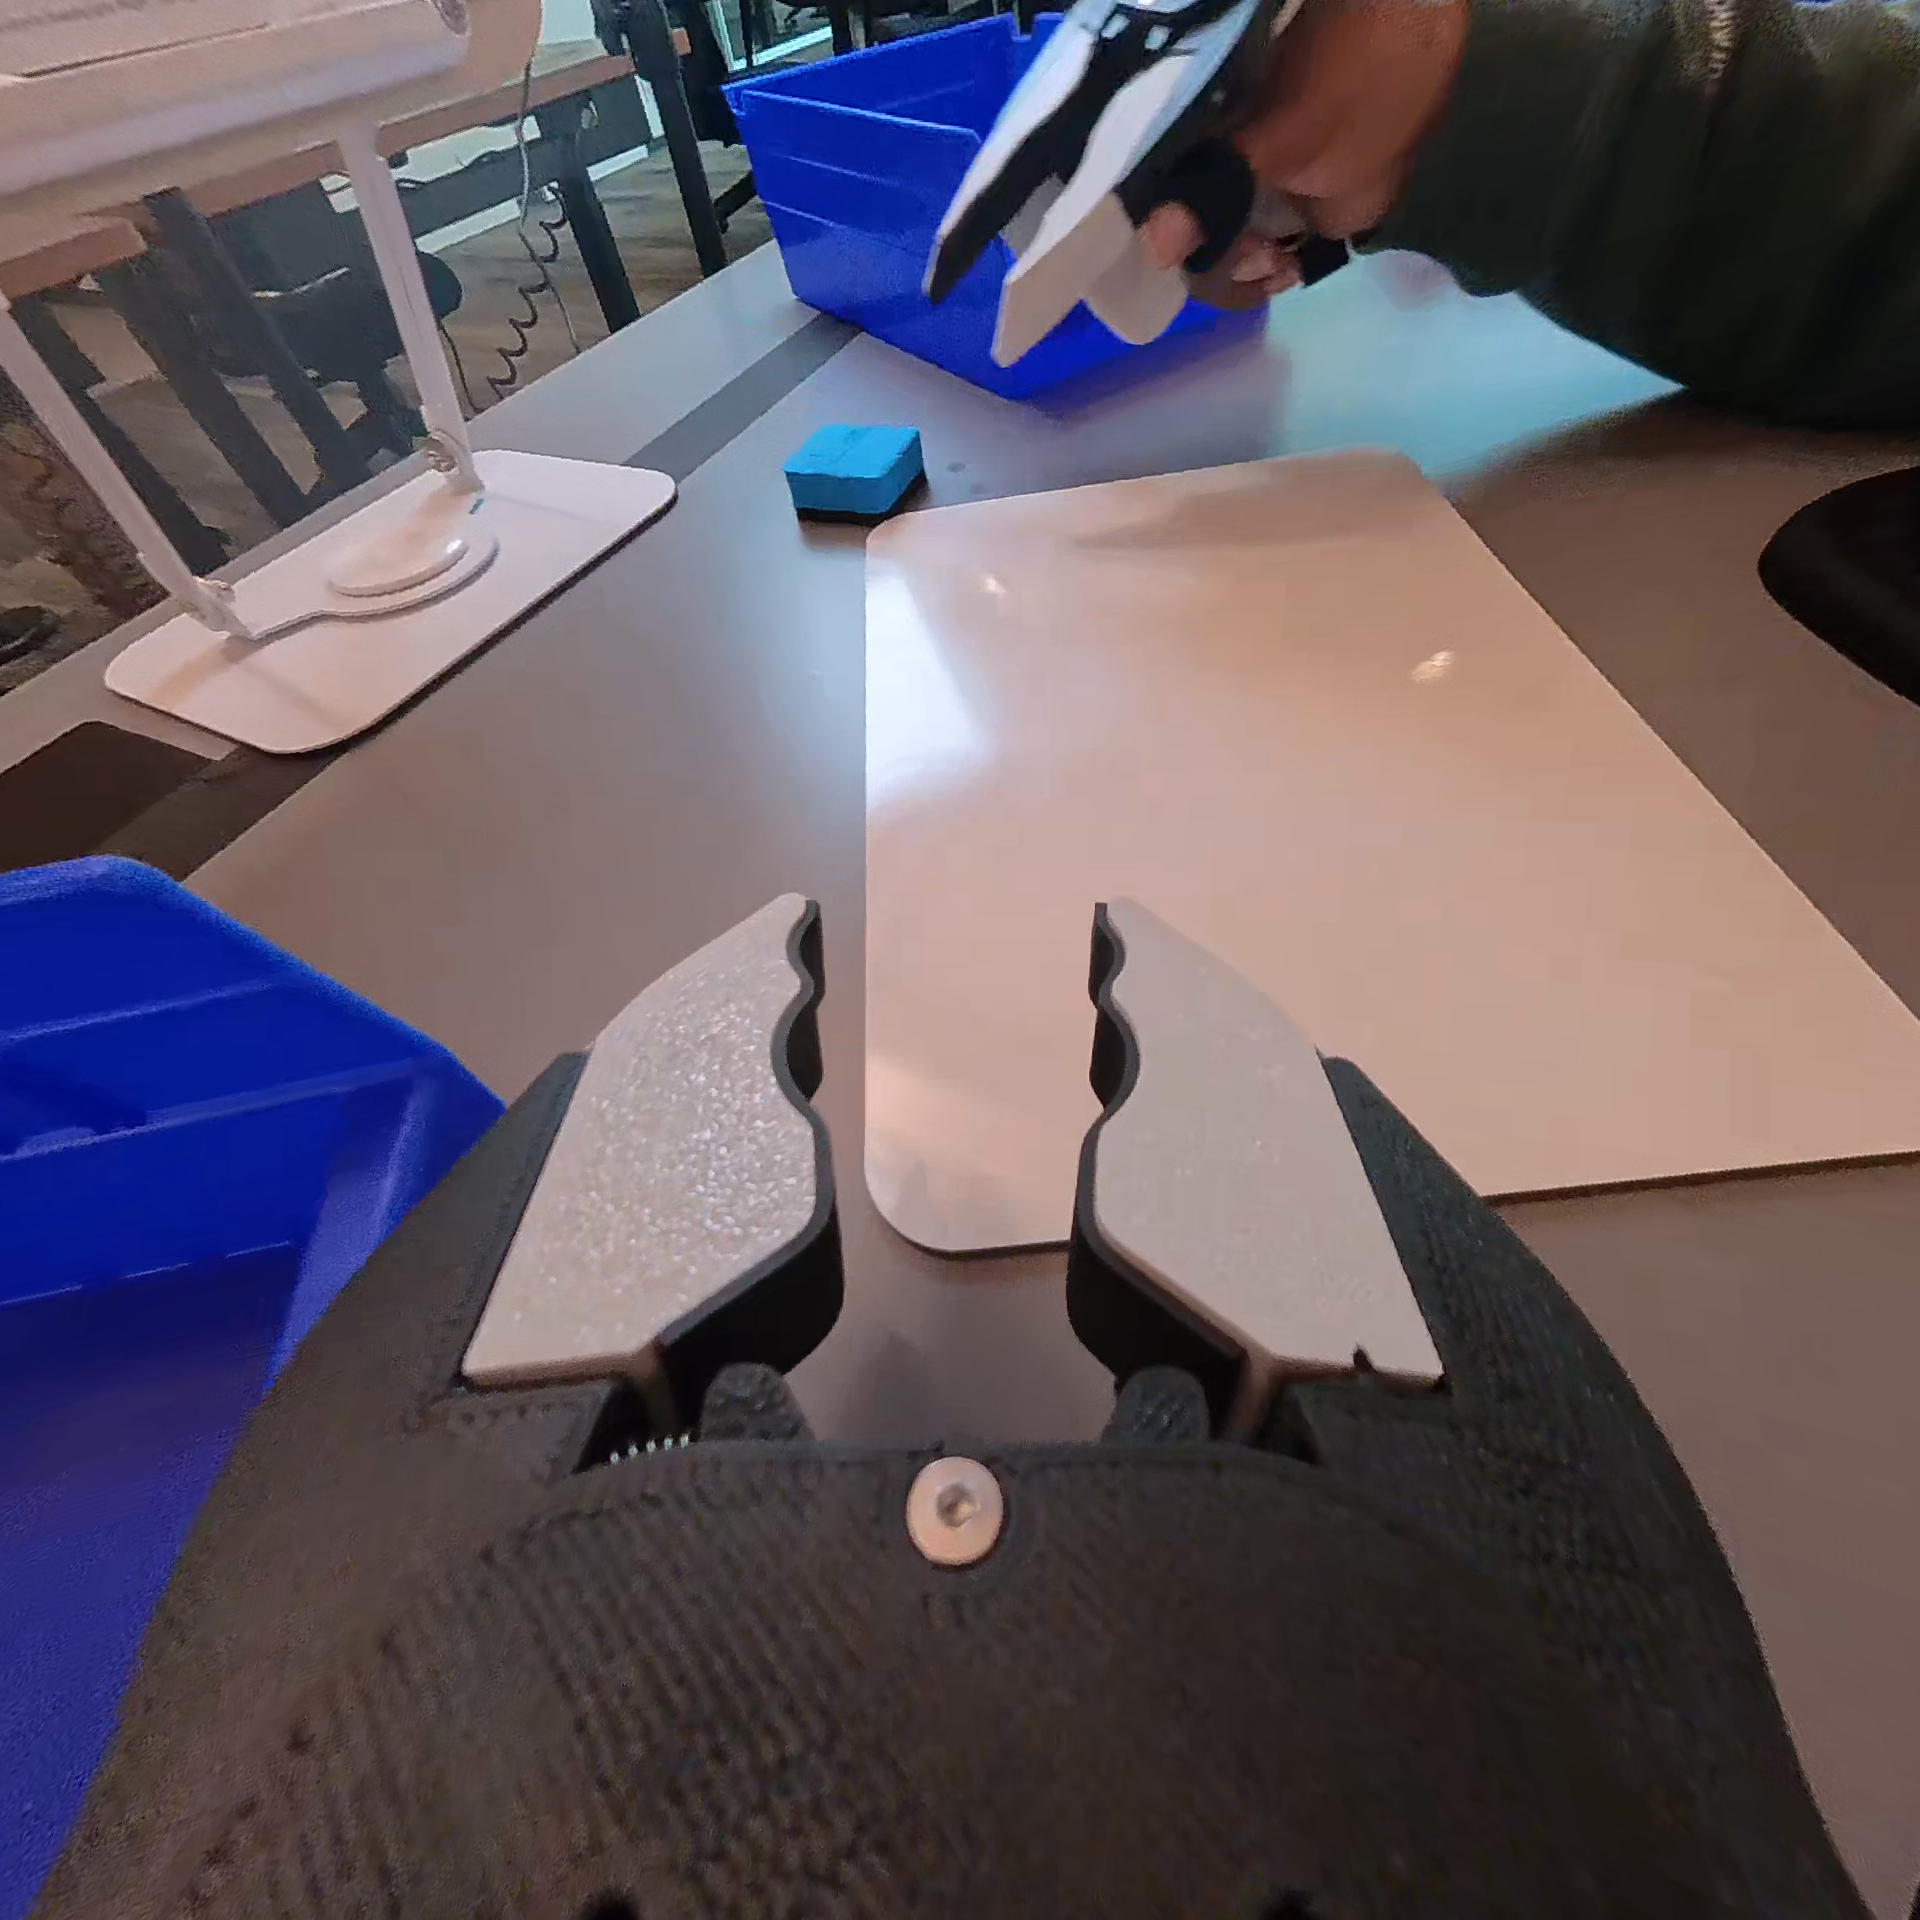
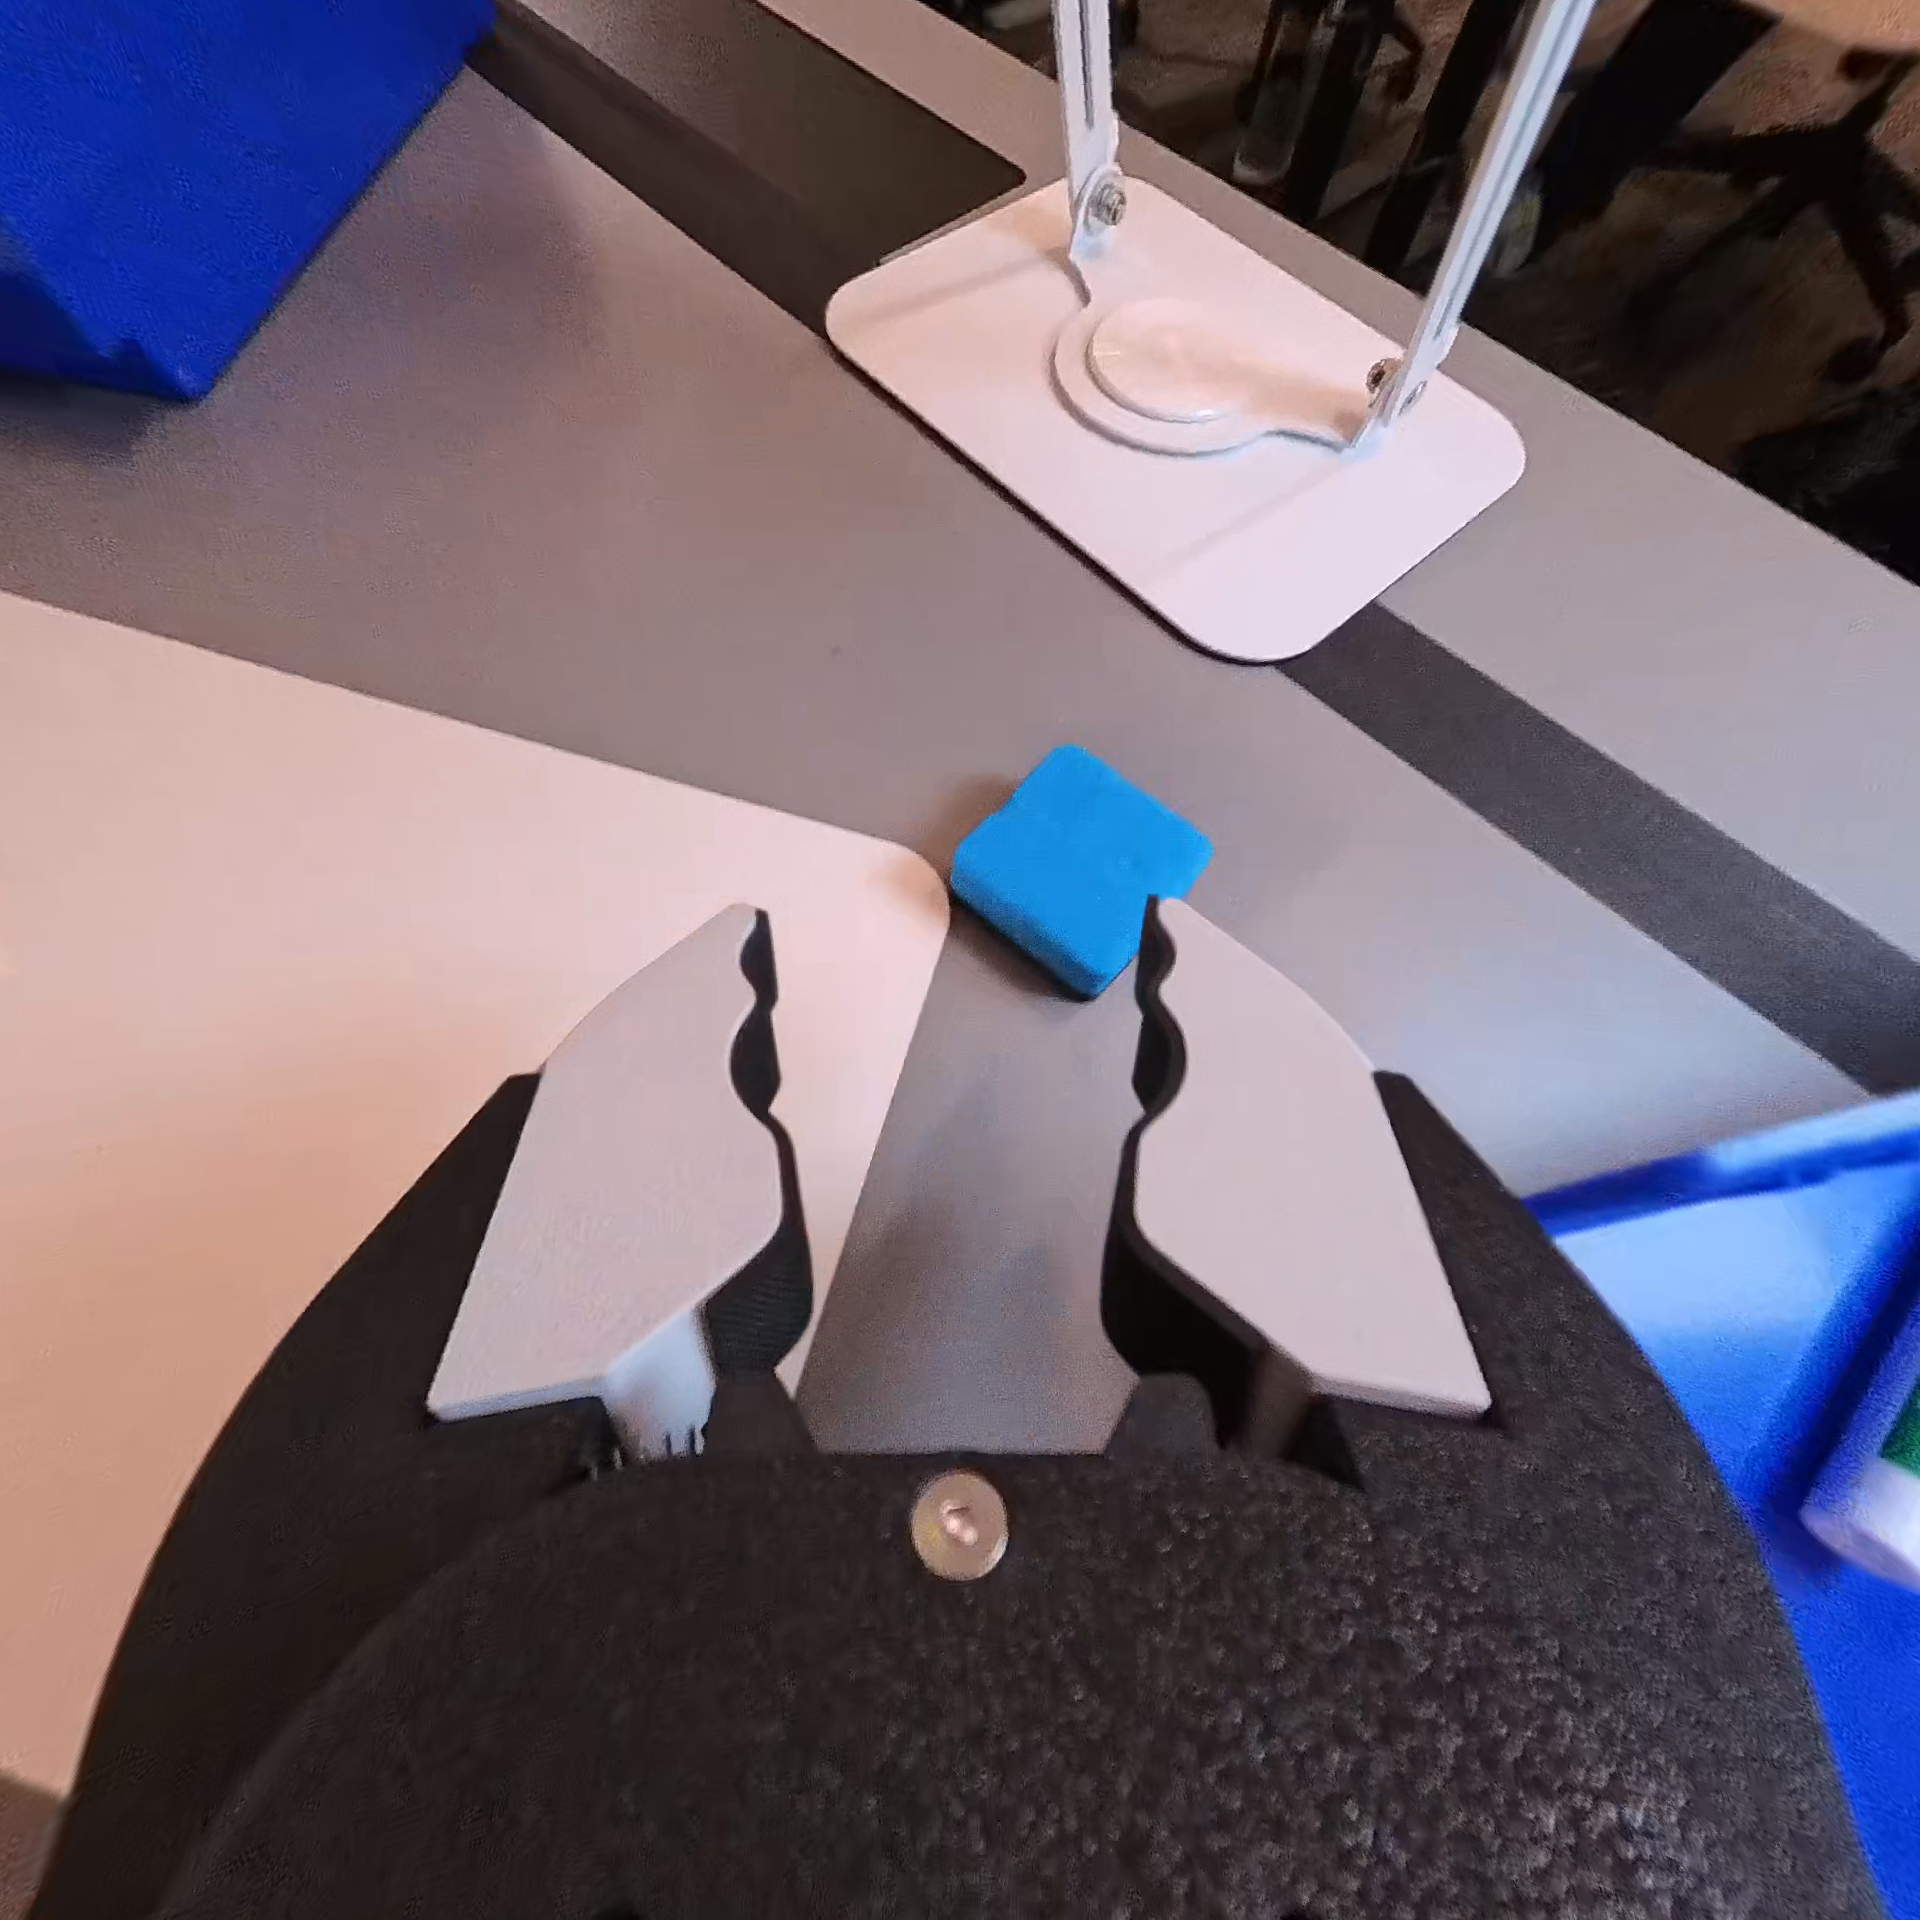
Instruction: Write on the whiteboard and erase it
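Right gripper (image 2: 951, 925) spread wide, empty, above the eraser (image 2: 1081, 868) just beside the whiteboard (image 2: 364, 831) corner. Left gripper (image 1: 956, 925) likewise empty. Risk: an off-centre closure pushes the eraser away.

A flat whiteboard (image 1: 1351, 831) lies on the grey worktop (image 1: 623, 831), its surface bare. Just off its far corner sits a small blue eraser (image 2: 1081, 868), open worktop around it. Beyond the eraser stands a white lamp base (image 2: 1174, 416). Blue bins (image 1: 883, 187) flank the whiteboard.
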Demonstrator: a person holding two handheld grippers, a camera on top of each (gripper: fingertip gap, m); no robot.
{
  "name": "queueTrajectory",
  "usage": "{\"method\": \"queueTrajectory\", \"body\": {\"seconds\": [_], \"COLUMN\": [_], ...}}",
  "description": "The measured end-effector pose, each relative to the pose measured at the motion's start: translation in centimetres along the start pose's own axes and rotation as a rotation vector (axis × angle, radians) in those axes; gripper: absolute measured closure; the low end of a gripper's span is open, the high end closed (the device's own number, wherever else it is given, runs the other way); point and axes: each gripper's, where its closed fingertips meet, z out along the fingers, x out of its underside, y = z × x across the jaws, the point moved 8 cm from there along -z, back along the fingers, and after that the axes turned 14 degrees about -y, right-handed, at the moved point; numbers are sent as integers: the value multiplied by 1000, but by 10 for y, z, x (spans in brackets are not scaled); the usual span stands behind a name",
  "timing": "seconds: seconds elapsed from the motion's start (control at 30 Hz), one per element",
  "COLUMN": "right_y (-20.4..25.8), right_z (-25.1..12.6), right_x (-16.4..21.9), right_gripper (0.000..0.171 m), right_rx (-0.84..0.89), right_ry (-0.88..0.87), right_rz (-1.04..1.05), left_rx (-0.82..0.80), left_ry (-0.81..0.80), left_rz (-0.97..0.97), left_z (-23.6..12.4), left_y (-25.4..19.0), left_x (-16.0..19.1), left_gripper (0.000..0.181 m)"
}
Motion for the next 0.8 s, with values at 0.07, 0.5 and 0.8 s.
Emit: {"method": "queueTrajectory", "body": {"seconds": [0.07,0.5,0.8], "right_y": [4,-49,-87], "right_z": [-14,-110,-98], "right_x": [12,33,77], "right_gripper": [105,93,140], "right_rx": [-36,253,198], "right_ry": [15,410,688], "right_rz": [32,-344,-414], "left_rx": [-7,-355,-377], "left_ry": [14,374,661], "left_rz": [-3,106,83], "left_z": [-2,-41,-49], "left_y": [3,57,70], "left_x": [0,-16,7], "left_gripper": [130,107,105]}}
